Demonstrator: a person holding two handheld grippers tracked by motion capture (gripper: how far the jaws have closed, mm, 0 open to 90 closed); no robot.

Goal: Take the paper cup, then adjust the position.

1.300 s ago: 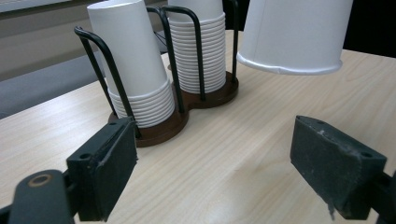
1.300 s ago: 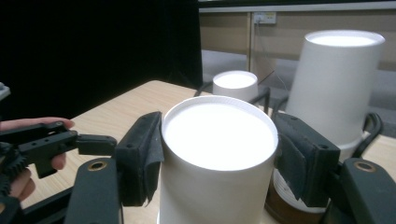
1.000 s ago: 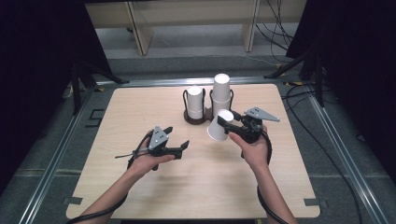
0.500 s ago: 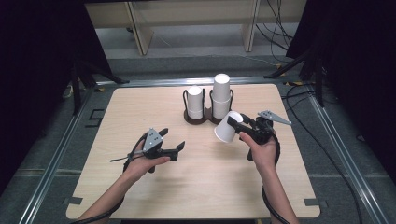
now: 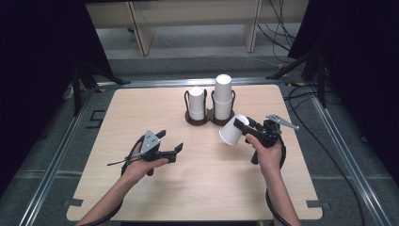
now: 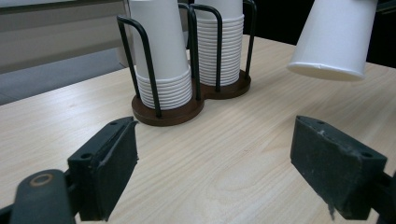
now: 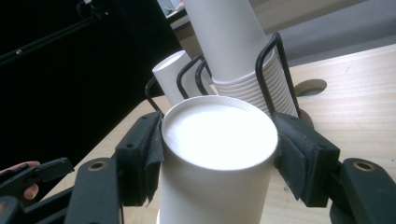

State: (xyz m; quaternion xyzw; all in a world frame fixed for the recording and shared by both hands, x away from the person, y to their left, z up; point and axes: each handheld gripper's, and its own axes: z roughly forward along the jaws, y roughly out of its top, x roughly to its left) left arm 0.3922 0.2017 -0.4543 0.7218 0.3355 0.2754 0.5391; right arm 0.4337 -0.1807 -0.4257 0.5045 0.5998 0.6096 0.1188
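The table [image 5: 141,113] carries everything, and the wire rack [image 5: 209,118] near its far edge is the landmark here. The rack holds 2 stacks of upside-down paper cups: the taller stack [image 5: 223,96] on its right side and the shorter stack [image 5: 196,102] on its left.

Just in front of the rack and to its right, the right gripper [image 5: 241,126] pinches 1 loose paper cup [image 5: 231,132] across its body, near the closed base, with the open mouth tilted down and away from the rack, clear of the table. In the right gripper view both pads press on the cup wall [image 7: 217,154].

Well in front of the rack and to its left, the left gripper [image 5: 170,142] hangs with its jaws spread and nothing between them.

The main risk, as I judge it, is the thin wall: 2 pads squeezing a hollow paper cup can buckle it or let it slip and roll. A second risk is the rack itself; swinging the tilted cup close past the taller stack could knock that stack crooked or nudge the whole rack.
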